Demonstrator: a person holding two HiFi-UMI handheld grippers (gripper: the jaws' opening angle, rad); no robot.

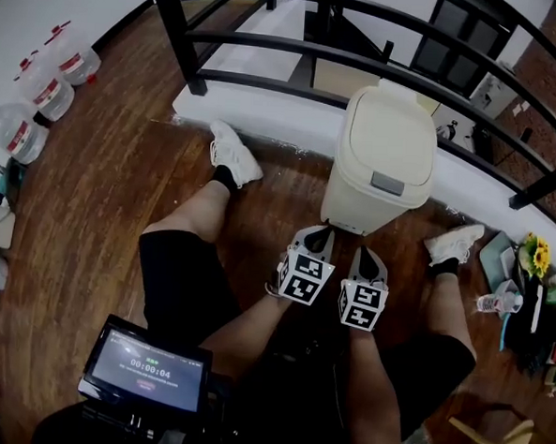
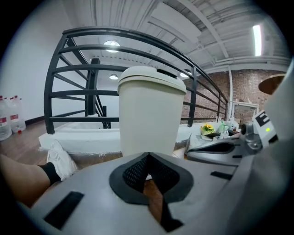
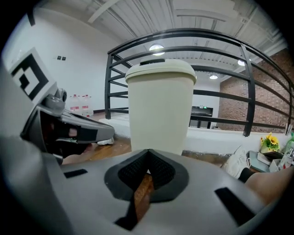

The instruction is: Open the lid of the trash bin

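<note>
Head view: left tool (image 1: 318, 238) and right tool (image 1: 368, 260) both closed, empty, near side of cream plastic trash bin (image 1: 355, 198).
Risk: a push on the grey front latch (image 1: 386, 184) likely slides the bin far-side, flat cream lid (image 1: 389, 139) unopened.

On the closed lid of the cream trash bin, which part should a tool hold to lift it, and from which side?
Probably the grey tab at the front edge of the lid, coming from the side opposite the railing. It is the only part that stands out; the rest of the lid is smooth and domed, offering no hold.
</note>
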